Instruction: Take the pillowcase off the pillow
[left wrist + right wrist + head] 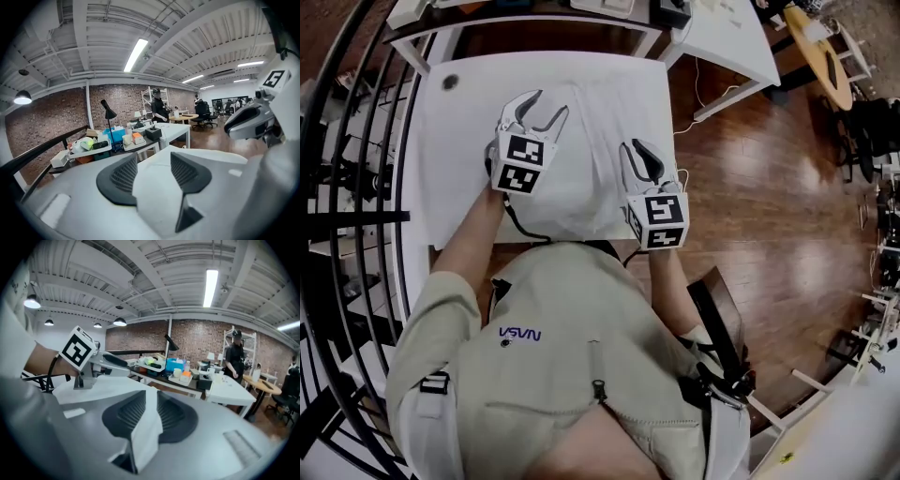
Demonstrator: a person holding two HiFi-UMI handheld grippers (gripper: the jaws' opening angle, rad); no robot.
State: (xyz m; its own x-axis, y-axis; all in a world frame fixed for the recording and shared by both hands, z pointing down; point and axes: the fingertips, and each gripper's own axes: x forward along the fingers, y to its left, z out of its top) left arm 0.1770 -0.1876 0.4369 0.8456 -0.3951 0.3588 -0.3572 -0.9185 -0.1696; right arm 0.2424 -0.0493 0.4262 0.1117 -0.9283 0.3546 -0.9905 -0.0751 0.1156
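A white pillow in its white pillowcase (591, 141) lies on the white table (459, 159) in front of me. In the head view my left gripper (549, 101) hovers over the pillow's left part with its jaws spread. The left gripper view shows white cloth (154, 187) beyond the gap of that gripper (153, 161), and neither pad presses on it. My right gripper (637, 146) sits at the pillow's right edge. In the right gripper view the right gripper (151, 401) pinches a raised fold of the pillowcase (147, 427) between its ribbed pads.
A black railing (356, 187) runs along the left of the table. A second white table (722, 37) and a round wooden table (820, 52) stand behind on the wood floor. A cluttered side table (103, 143) holds bins; a person (233, 359) stands far back.
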